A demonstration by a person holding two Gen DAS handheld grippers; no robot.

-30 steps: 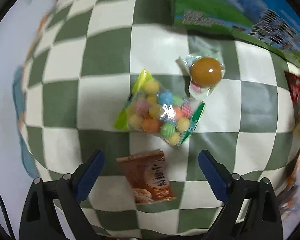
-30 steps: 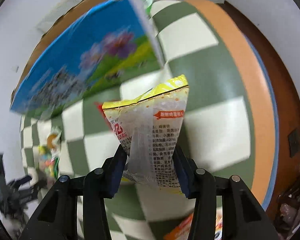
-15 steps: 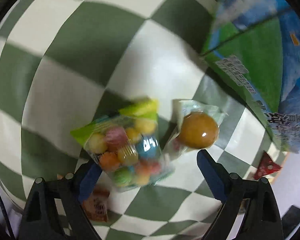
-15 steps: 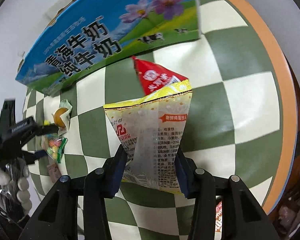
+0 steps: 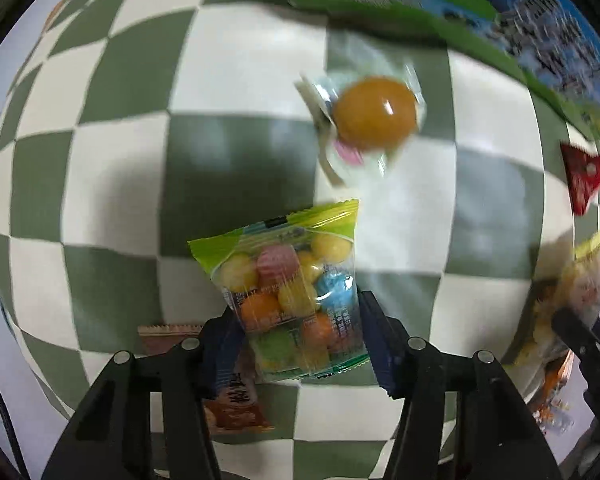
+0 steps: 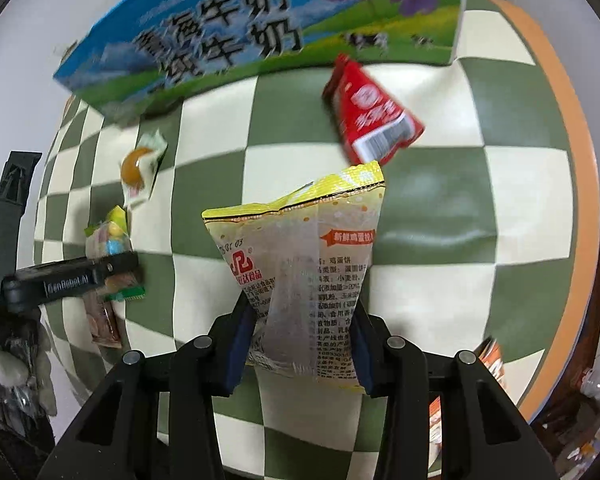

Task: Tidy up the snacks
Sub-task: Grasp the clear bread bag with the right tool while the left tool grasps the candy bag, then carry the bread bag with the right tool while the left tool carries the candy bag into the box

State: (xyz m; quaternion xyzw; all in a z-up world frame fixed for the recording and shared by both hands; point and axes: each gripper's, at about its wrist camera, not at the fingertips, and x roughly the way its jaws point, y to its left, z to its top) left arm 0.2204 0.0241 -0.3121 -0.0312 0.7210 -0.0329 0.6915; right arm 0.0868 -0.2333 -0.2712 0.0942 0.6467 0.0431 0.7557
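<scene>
Seen closing on a bag of coloured candy balls (image 5: 296, 300) — left gripper (image 5: 296, 332) above the checked tablecloth (image 5: 100, 180); clamped in the right gripper (image 6: 300, 344), a yellow snack packet (image 6: 304, 268) — near the milk carton (image 6: 260, 28).

Left gripper (image 5: 296, 320) pointing down, jaws closing on a bag of coloured candy balls (image 5: 296, 292) — above the checkered cloth (image 5: 120, 160); wrapped orange sweet (image 5: 374, 114) beyond.

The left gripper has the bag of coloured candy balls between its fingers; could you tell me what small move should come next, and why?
Probably lift it straight up. The left gripper is closing, its pads against the candy bag, which overlaps the brown packet on the checked cloth.
</scene>
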